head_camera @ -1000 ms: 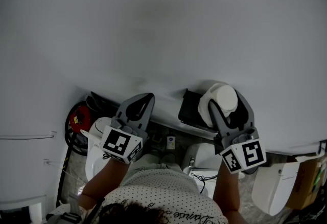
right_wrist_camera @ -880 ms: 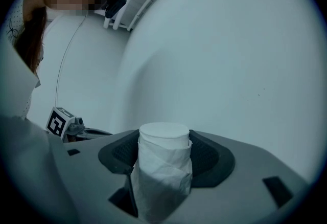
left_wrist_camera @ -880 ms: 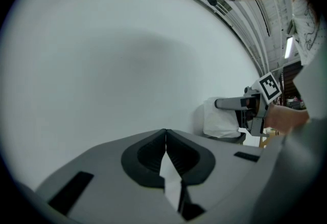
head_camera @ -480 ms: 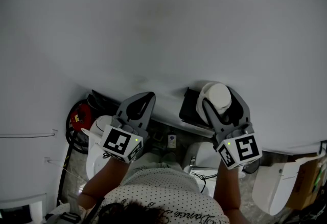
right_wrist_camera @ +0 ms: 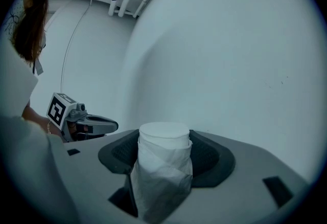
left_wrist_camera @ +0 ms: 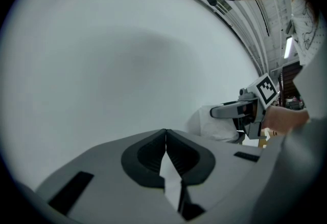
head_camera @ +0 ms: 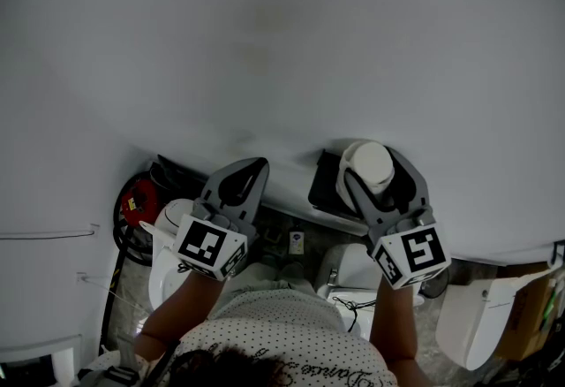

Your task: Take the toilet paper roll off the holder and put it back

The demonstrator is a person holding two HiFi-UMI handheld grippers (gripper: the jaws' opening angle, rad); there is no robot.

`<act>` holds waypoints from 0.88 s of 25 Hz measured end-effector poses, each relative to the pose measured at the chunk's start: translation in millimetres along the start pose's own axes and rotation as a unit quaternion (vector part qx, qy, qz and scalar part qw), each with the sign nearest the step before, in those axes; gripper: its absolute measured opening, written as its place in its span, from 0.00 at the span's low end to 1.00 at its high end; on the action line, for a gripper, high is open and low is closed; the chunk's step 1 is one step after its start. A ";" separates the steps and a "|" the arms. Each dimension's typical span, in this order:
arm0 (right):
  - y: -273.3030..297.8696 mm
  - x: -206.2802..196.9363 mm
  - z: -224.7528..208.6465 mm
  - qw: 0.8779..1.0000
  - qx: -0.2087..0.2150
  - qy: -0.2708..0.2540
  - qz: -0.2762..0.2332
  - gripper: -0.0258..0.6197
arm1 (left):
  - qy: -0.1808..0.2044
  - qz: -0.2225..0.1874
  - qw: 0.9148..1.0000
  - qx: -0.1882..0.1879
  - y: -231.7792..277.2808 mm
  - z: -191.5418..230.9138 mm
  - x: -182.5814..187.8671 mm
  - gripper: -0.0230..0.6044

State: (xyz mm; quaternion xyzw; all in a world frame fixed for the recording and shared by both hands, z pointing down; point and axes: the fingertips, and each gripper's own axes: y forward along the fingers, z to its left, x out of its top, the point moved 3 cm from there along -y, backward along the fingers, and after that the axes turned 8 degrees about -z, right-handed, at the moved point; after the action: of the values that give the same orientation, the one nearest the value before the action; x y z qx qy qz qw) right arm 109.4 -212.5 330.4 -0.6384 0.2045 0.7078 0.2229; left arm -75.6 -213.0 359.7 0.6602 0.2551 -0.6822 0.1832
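Since a second ago, the right gripper (head_camera: pixel 373 171) has slid slightly toward the left of the head view, carrying the toilet paper roll (head_camera: pixel 368 163) with it. Its jaws clamp the roll on both sides, just right of centre and just beside a black fitting (head_camera: pixel 325 184). The left gripper (head_camera: pixel 254 166), left of centre, holds its jaws pressed together with nothing between them, facing the white wall (head_camera: pixel 282 41).

The person wears a white top (head_camera: pixel 282 337) with small dark dots. The left gripper (head_camera: pixel 254 169) and the right gripper (head_camera: pixel 372 166) are grey, with black pads (left_wrist_camera: pixel 145 159) and a white cube (head_camera: pixel 210 248) bearing black square markers.
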 end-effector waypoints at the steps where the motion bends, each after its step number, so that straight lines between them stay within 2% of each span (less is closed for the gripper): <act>1: -0.2 -0.1 -0.4 1.000 0.001 0.001 0.001 0.49 | 0.000 0.000 1.000 0.000 -0.4 0.2 -0.8 0.04; 14: -9.3 -4.9 -3.9 1.000 -0.010 0.007 0.015 0.51 | 0.001 0.002 1.000 -0.001 -2.9 0.2 -3.2 0.04; 22: -14.8 -2.7 -5.5 1.000 -0.015 0.022 0.005 0.57 | 0.000 0.002 1.000 -0.004 -2.8 -0.9 -3.0 0.04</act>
State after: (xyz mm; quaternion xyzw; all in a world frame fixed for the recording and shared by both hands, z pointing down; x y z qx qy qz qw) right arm 122.7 -203.7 332.4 -0.6560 0.2018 0.6978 0.2049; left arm -76.3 -210.5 362.9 0.6597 0.2563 -0.6813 0.1869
